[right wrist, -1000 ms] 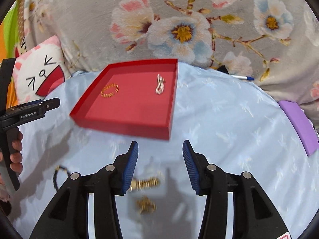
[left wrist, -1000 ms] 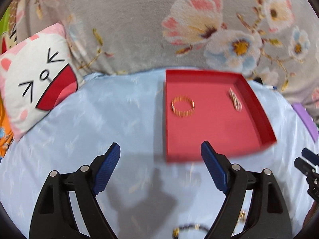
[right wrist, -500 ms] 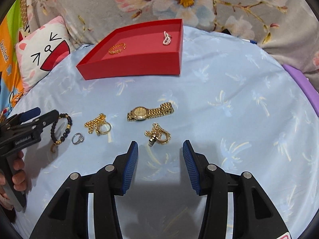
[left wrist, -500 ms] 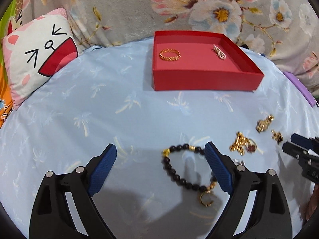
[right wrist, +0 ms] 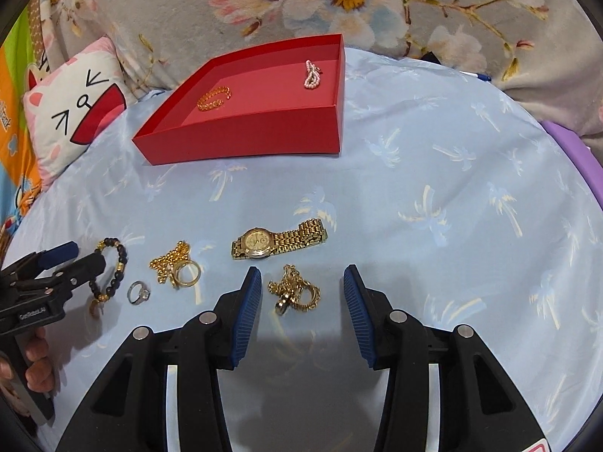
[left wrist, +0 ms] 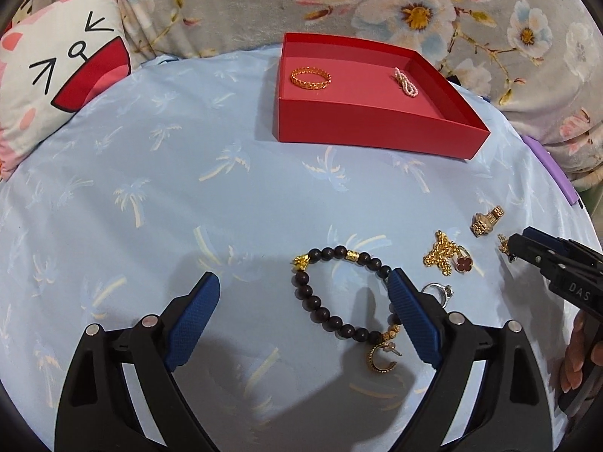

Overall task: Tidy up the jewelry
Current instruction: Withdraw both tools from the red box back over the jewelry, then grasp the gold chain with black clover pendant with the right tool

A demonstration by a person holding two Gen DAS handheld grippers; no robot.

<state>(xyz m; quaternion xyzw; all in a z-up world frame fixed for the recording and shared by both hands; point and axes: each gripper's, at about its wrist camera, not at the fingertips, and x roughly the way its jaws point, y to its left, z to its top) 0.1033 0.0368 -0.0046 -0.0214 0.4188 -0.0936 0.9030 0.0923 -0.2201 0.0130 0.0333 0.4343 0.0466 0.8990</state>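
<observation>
A red box point(left wrist: 377, 124) at the back holds a gold bangle point(left wrist: 311, 77) and a pearl piece point(left wrist: 405, 82). My left gripper point(left wrist: 301, 290) stands wide open low over the blue cloth. A dark bead bracelet point(left wrist: 312, 303) lies between its fingers, against the right one, with a gold hoop earring point(left wrist: 380, 358) beside it. My right gripper point(right wrist: 301, 278) has its jaws closing around a tangled gold chain point(right wrist: 296, 290), pads clear of it. A gold watch point(right wrist: 279, 243) lies just beyond. A silver ring point(right wrist: 137, 293) and another gold chain point(right wrist: 177, 267) lie to the left.
The light blue palm-print cloth point(right wrist: 452, 188) covers the surface. A cat-face pillow point(left wrist: 56, 86) sits at the back left, and a grey floral blanket point(left wrist: 414, 7) runs behind the box. A purple object point(right wrist: 576, 154) and a pen point(right wrist: 478, 75) lie at the right.
Both grippers have sunk toward the cloth and tipped down, so the loose jewelry has come into view and the red box sits higher in both views. The left jaws opened slightly wider.
</observation>
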